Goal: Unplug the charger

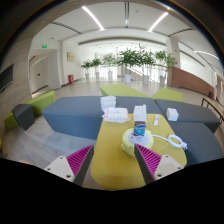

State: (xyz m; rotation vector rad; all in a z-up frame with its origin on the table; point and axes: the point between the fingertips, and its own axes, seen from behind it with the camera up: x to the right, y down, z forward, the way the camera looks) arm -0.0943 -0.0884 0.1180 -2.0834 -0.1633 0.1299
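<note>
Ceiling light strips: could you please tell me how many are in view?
2. One light strip runs above the plants on the left-finger side, the other on the right-finger side. More may be hidden. The gripper is open over the table.

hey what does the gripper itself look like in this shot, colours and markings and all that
The gripper shows as two pale, whitish fingers, each angling inward. Each carries a magenta pad on its inner face, marked with fine dark diagonal ridges. No cable, label or sleeve shows on the gripper in this view.
</note>
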